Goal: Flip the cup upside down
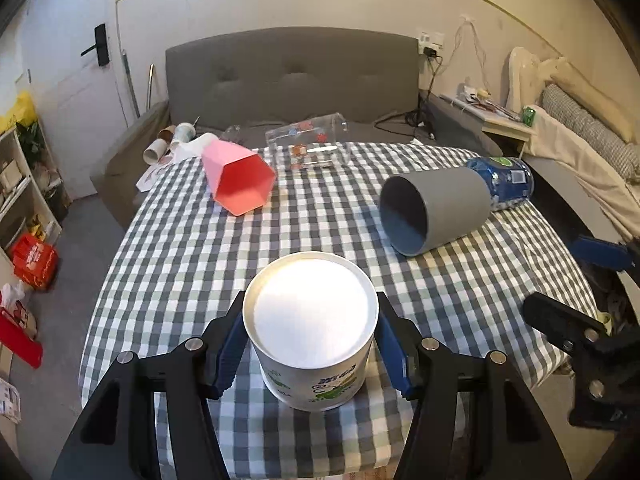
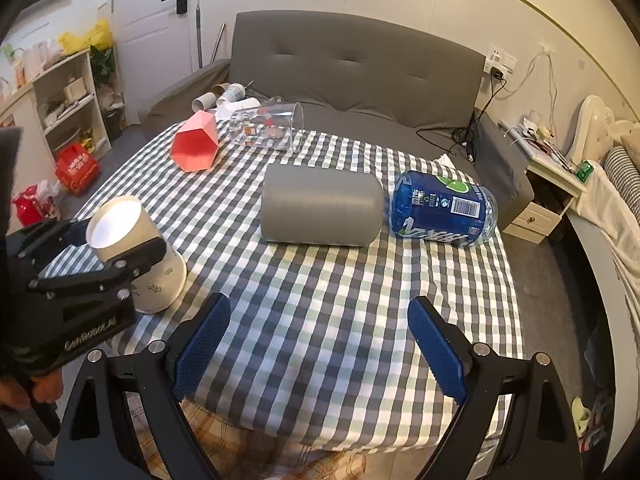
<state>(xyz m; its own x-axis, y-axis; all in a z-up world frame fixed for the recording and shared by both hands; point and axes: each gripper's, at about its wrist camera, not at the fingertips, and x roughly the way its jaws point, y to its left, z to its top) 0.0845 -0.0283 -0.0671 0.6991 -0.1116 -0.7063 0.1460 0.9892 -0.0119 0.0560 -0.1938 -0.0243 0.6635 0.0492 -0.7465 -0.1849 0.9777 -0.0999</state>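
A white paper cup [image 1: 311,332] with green print stands upside down, base up, on the checked tablecloth [image 1: 200,248] near the front edge. My left gripper [image 1: 310,344] has its blue pads on both sides of the cup; contact looks likely. The right wrist view shows the same cup [image 2: 138,252] at left with the left gripper [image 2: 96,248] around it. My right gripper [image 2: 320,344] is open and empty above the table's front edge, right of the cup.
A grey cup [image 2: 320,206], a blue can-print cup [image 2: 444,210], a pink hexagonal cup [image 2: 196,146] and a clear glass [image 2: 268,126] lie on their sides further back. A grey sofa [image 2: 360,68] stands behind the table [image 2: 360,300].
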